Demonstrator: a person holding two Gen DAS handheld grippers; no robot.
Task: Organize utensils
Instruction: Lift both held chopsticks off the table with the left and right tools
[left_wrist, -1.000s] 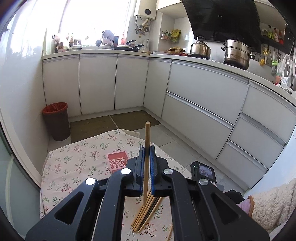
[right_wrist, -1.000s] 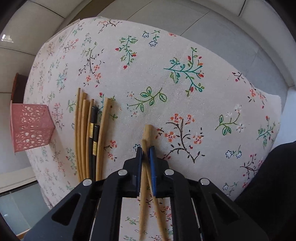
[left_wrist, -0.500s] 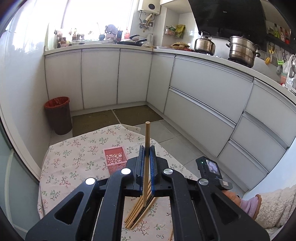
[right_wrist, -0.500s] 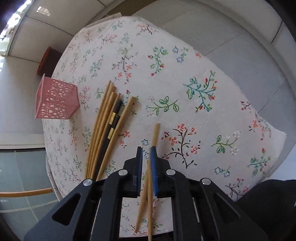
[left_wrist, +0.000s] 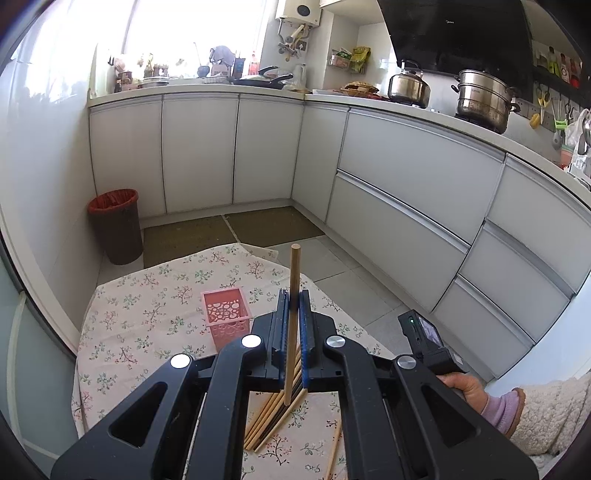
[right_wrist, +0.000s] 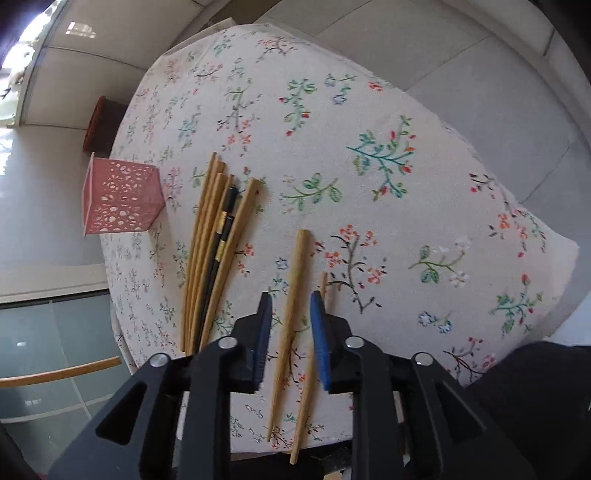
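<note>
The left gripper (left_wrist: 294, 308), low in the centre of its frame, is clamped on a single wooden chopstick (left_wrist: 294, 280) that stands nearly upright, its blunt top poking above the blue pads (left_wrist: 303, 321) and its lower end hanging below them. Just left of the jaws sits the pink perforated holder (left_wrist: 225, 314) on the floral tablecloth (left_wrist: 147, 314), and beneath the gripper a bundle of chopsticks (left_wrist: 271, 417) lies fanned on the cloth. At the right edge of that frame a hand (left_wrist: 463, 387) in a fleecy sleeve holds the other device. Farther off, in the upper half, are white kitchen cabinets (left_wrist: 406, 199), a red-lined bin (left_wrist: 116, 225) at mid left, and a steel pot (left_wrist: 482, 99) on the counter at upper right. The right gripper (right_wrist: 291, 317), at the lower centre of its frame, has its jaws spread apart and holds nothing; two loose chopsticks (right_wrist: 291, 295) lie on the tablecloth (right_wrist: 406, 221) between and under the fingers, one long and central, the other close beside the right pad. To the left of them lies the bundle of chopsticks (right_wrist: 210, 251), pale wooden ones with a black pair among them, and at the left of the frame the pink perforated holder (right_wrist: 122, 199) stands just beside the bundle's far ends.
</note>
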